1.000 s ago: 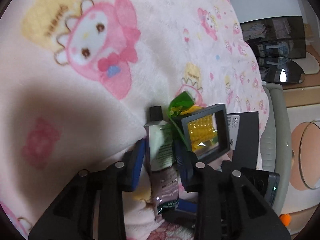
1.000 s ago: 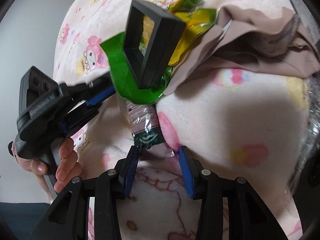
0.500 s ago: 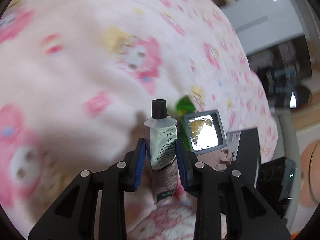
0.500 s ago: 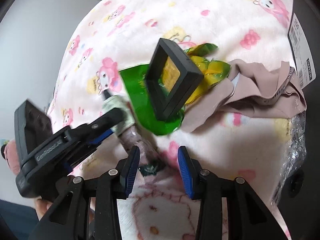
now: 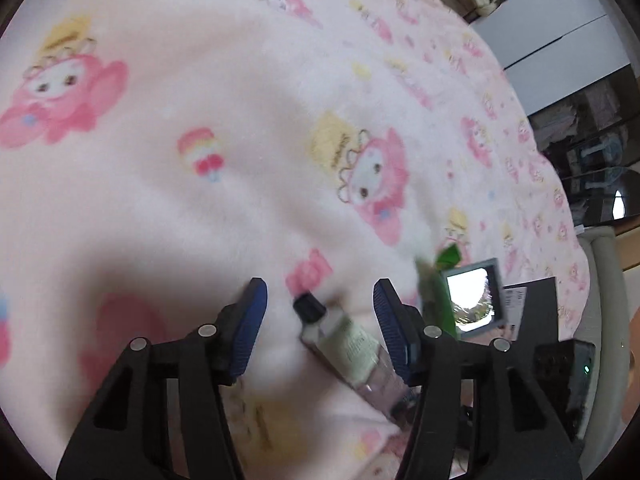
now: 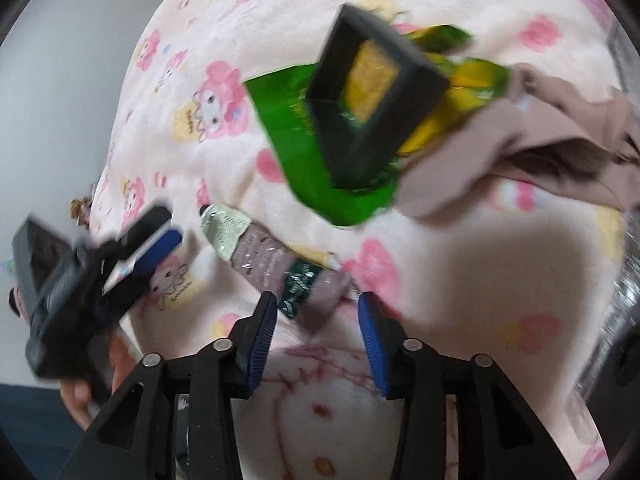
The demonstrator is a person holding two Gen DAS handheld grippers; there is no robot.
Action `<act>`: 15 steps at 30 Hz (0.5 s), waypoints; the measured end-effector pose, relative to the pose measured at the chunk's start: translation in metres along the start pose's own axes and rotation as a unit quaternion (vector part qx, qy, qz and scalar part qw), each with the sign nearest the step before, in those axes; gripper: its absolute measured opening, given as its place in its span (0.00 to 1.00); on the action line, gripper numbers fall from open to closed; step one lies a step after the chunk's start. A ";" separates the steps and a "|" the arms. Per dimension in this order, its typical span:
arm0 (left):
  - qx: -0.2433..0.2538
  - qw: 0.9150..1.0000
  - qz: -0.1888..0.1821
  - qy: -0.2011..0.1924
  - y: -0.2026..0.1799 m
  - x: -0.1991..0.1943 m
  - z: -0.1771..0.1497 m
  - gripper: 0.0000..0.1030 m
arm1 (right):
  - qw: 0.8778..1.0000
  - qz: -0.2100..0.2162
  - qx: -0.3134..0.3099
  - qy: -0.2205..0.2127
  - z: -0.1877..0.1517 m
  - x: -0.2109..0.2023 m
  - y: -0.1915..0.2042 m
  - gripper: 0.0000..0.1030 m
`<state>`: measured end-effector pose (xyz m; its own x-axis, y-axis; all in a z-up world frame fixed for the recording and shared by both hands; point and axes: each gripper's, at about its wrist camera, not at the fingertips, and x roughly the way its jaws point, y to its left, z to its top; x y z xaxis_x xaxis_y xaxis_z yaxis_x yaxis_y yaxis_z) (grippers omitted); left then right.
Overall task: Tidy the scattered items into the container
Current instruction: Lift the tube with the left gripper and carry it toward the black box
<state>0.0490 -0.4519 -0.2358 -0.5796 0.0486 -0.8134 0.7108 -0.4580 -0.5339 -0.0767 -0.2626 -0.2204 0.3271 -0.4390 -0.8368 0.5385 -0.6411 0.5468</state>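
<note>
A cream tube [image 5: 348, 348] with a black cap lies tilted on the pink cartoon blanket [image 5: 200, 80]. It sits between the spread fingers of my left gripper [image 5: 318, 316], whose jaws are opening and whose pads are clear of it. In the right wrist view the tube [image 6: 264, 256] has its crimped end just ahead of my right gripper [image 6: 318, 320]. That gripper's jaws are opening too and do not press on the tube. The left gripper [image 6: 152, 248] shows blurred at the left, held by a hand.
A black square frame [image 6: 360, 92] rests on a green and yellow snack bag [image 6: 304, 152], beside a brownish cloth [image 6: 540, 132]. The left wrist view shows the frame [image 5: 472, 300] and a flat black box [image 5: 536, 308] near the bed's edge.
My left gripper had lifted the tube upright and has now let it go, so it lies on the blanket between wider jaws. The right gripper's jaws have opened slightly.
</note>
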 end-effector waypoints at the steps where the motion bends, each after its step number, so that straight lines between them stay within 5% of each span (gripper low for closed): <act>1: 0.000 1.000 0.003 0.010 0.001 0.008 0.003 0.54 | 1.000 0.000 0.000 0.007 0.002 0.005 0.001 0.39; 5: 0.016 1.000 0.012 0.023 -0.005 0.012 -0.002 0.29 | 1.000 0.008 0.003 -0.009 0.007 0.005 0.004 0.39; 11: 0.032 0.998 0.010 0.044 -0.012 -0.005 -0.027 0.29 | 0.996 -0.021 -0.008 -0.085 0.011 -0.020 0.013 0.39; 15: 0.021 0.999 -0.007 0.046 -0.005 -0.008 -0.030 0.31 | 0.997 -0.036 -0.016 -0.072 0.014 -0.012 0.010 0.40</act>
<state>0.0622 -0.4229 -0.2339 -0.5492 0.1358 -0.8246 0.6844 -0.4931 -0.5371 -0.0856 -0.2728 -0.2048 0.1733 -0.4801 -0.8599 0.5810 -0.6552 0.4829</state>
